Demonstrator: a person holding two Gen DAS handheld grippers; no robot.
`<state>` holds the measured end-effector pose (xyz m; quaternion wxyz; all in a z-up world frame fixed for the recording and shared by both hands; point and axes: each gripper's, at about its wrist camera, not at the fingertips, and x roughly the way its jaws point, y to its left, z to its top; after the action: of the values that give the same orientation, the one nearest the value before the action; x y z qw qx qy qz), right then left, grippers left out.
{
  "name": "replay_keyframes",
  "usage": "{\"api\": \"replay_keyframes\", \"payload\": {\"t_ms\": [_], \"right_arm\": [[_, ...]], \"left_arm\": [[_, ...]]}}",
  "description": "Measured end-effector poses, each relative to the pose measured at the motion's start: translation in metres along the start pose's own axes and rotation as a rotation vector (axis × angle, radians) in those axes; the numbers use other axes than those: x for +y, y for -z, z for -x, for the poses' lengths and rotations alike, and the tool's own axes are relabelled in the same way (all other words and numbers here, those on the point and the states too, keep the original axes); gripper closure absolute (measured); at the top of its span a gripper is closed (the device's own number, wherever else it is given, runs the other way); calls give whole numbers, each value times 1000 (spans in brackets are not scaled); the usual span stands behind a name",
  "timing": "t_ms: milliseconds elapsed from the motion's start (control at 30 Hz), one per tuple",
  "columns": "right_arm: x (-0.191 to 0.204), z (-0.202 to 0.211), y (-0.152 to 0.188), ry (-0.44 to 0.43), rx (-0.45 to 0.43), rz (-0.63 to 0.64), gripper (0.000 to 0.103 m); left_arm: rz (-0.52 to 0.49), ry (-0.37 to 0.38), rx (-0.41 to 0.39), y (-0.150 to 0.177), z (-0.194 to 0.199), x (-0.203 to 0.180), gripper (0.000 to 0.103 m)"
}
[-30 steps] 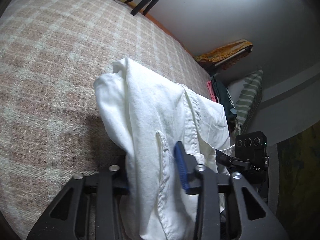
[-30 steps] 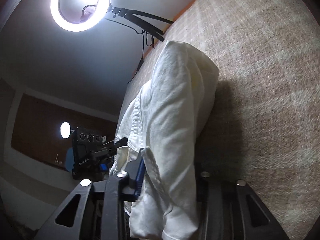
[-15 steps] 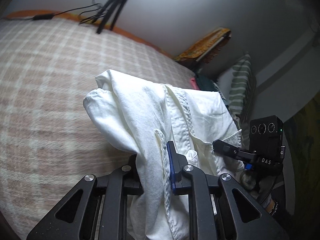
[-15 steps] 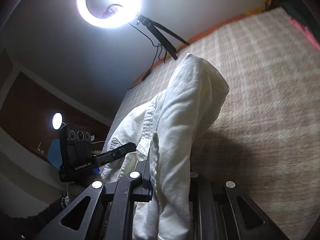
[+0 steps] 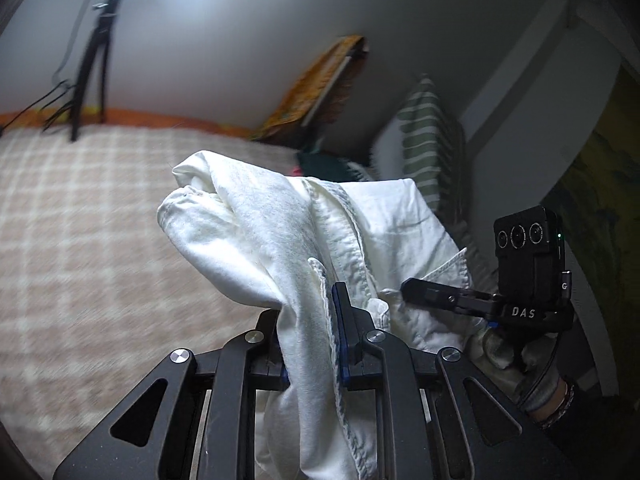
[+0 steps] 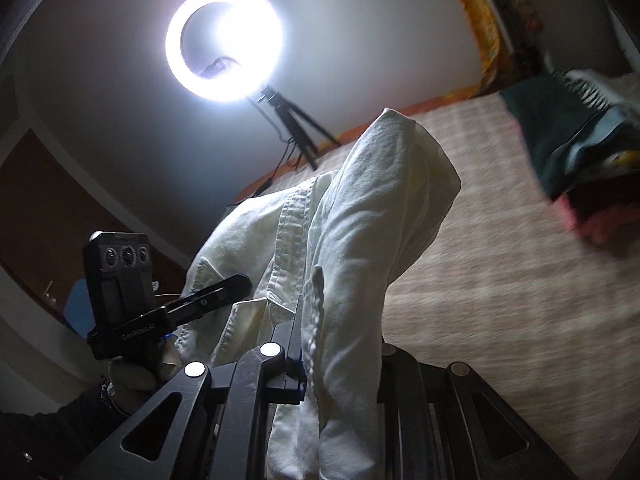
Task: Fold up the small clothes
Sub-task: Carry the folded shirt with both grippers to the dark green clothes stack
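Observation:
A white button-up shirt (image 5: 272, 240) hangs bunched in the air above the bed, held from two sides. In the left wrist view my left gripper (image 5: 308, 312) is shut on a thick fold of it, and cloth drapes down over the fingers. To the right, my right gripper (image 5: 400, 292) pinches the shirt near its collar. The right wrist view shows the same shirt (image 6: 360, 220) clamped in my right gripper (image 6: 340, 340), with my left gripper (image 6: 240, 284) gripping the shirt's far edge at the left. Both left fingertips are hidden by cloth.
Below lies the bed's pink-and-cream checked blanket (image 5: 80, 240). A lit ring light (image 6: 224, 42) on a tripod (image 6: 296, 128) stands at the bed's far edge. Folded dark and pink clothes (image 6: 580, 160) and a striped pillow (image 5: 428, 148) sit at one end.
Both grippers have risen and rolled, carrying the shirt up off the blanket. Their jaws have narrowed on the cloth. More wall and the ring light now show.

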<state>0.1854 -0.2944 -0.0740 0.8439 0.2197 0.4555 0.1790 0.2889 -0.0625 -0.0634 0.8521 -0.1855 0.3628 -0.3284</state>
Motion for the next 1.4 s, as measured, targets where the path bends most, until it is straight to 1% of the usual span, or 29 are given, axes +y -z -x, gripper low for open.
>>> {"api": "replay_keyframes", "payload": {"t_ms": [233, 400, 500, 700, 800, 900, 1067, 1200, 1333, 1367, 1400], "right_arm": [[-45, 51, -39, 57, -73, 34, 90], [-78, 80, -73, 135, -107, 61, 90], [-103, 92, -92, 167, -117, 59, 90], [-161, 111, -140, 216, -167, 55, 90], [-184, 113, -158, 229, -191, 41, 91], [-209, 105, -171, 234, -203, 18, 91], [-241, 88, -182, 241, -194, -10, 91], [-260, 77, -188, 255, -166, -22, 91], [-272, 67, -188, 296, -137, -38, 91], [-275, 66, -188, 309, -134, -41, 91], [-278, 65, -187, 331, -134, -58, 89]], "left_arm": [[-116, 37, -9, -44, -56, -47, 88], [-169, 63, -17, -69, -101, -75, 88], [-194, 72, -32, -84, -129, -90, 88], [-240, 81, -36, -106, -179, -112, 88], [-231, 74, -39, -116, -204, -113, 88], [-207, 59, -35, -123, -226, -108, 88], [-193, 22, -5, -125, -255, -95, 88], [-146, 14, 30, -123, -268, -83, 88], [-142, -10, 42, -117, -275, -78, 88], [-135, -14, 47, -118, -279, -78, 86], [-125, -18, 55, -119, -280, -77, 86]]}}
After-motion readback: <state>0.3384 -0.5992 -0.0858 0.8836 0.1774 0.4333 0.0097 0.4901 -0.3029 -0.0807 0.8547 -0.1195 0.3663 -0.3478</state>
